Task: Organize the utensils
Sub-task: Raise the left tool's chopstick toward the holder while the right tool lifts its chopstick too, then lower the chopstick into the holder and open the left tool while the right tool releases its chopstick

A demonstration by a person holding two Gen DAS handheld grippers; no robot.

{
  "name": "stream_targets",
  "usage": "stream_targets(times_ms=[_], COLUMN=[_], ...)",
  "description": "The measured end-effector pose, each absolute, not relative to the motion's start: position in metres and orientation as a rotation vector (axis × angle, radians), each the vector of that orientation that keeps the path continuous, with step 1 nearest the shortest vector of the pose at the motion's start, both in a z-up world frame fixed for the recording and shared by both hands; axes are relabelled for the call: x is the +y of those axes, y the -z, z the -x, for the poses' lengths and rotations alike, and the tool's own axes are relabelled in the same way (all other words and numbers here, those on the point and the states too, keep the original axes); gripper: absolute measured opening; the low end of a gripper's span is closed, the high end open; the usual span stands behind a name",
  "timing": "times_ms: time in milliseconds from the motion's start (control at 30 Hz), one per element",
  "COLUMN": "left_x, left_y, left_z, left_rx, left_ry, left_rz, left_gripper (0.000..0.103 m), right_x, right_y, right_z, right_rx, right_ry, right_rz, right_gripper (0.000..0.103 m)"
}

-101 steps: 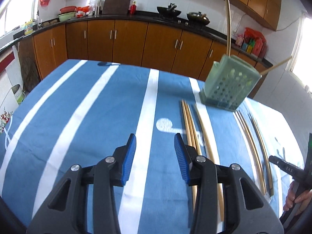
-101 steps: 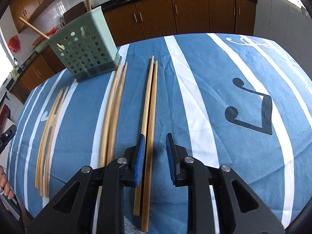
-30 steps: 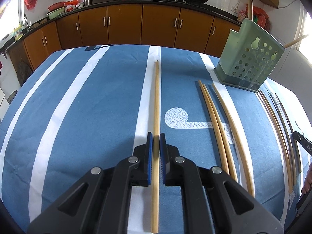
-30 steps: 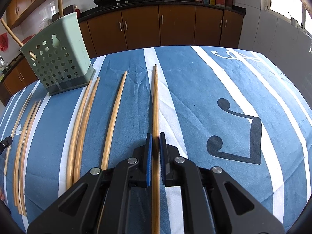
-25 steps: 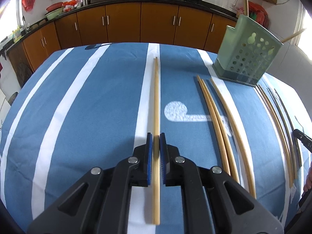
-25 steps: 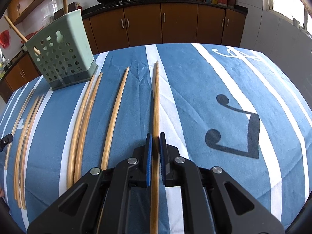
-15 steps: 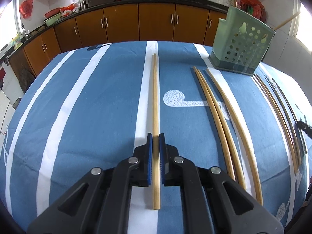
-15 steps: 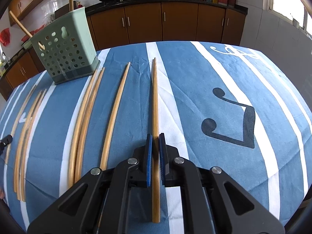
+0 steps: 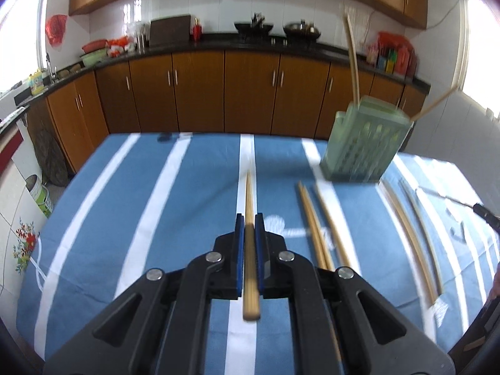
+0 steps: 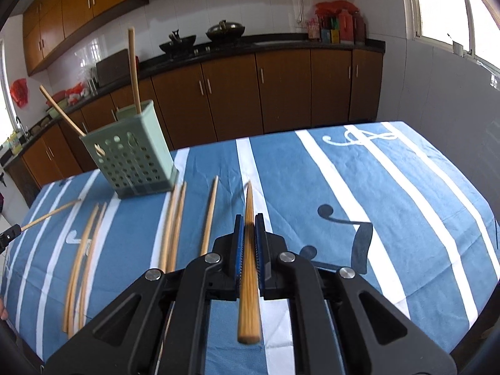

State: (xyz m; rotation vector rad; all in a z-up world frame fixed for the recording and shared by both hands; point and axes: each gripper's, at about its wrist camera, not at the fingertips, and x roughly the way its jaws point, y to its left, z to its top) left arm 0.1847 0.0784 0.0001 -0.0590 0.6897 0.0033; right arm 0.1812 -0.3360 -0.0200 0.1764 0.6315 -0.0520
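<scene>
My left gripper (image 9: 249, 222) is shut on a long wooden chopstick (image 9: 249, 206) and holds it lifted above the blue striped tablecloth (image 9: 156, 218). My right gripper (image 10: 249, 222) is shut on another wooden chopstick (image 10: 249, 206), also lifted. A green perforated utensil holder (image 9: 365, 143) stands at the back right in the left view and at the back left in the right wrist view (image 10: 134, 156), with two chopsticks standing in it. Several chopsticks (image 9: 318, 228) lie loose on the cloth; they also show in the right wrist view (image 10: 175, 218).
More loose chopsticks (image 10: 84, 243) lie near the table's left edge in the right view. The other gripper's tip with its stick (image 10: 12, 234) shows at far left. Brown kitchen cabinets (image 9: 218, 93) stand behind the table.
Both grippers have risen and tilted up with their chopsticks, which now point above the cloth. The view now takes in the cabinets and wall.
</scene>
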Motion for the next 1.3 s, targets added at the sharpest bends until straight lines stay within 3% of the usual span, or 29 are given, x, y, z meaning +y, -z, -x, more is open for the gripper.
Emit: stream_targets(times_ms=[567,1033,1300], left_x=[0.075,0.036,0.011], left_y=[-0.062,-0.158,-0.184], left_z=[-0.174,-0.19,-0.219], left_rx=[0.522,0.318,0.188], left_ry=[0.027,0.182,0.167], left_rz=[0.101,0.185,0.253], left_gripper=[0.008,0.008,0.008], right_x=[-0.329,-0.296,-0.283], right_y=[-0.013,-0.119,-0.14], right_z=[-0.174,-0.18,-0.22], right_rx=[0.525,0.289,0.224], right_ry=[0.014,-0.215,-0.201], right_rz=[-0.179,-0.261,-0.261], right_gripper=[0.008,0.008,0.008])
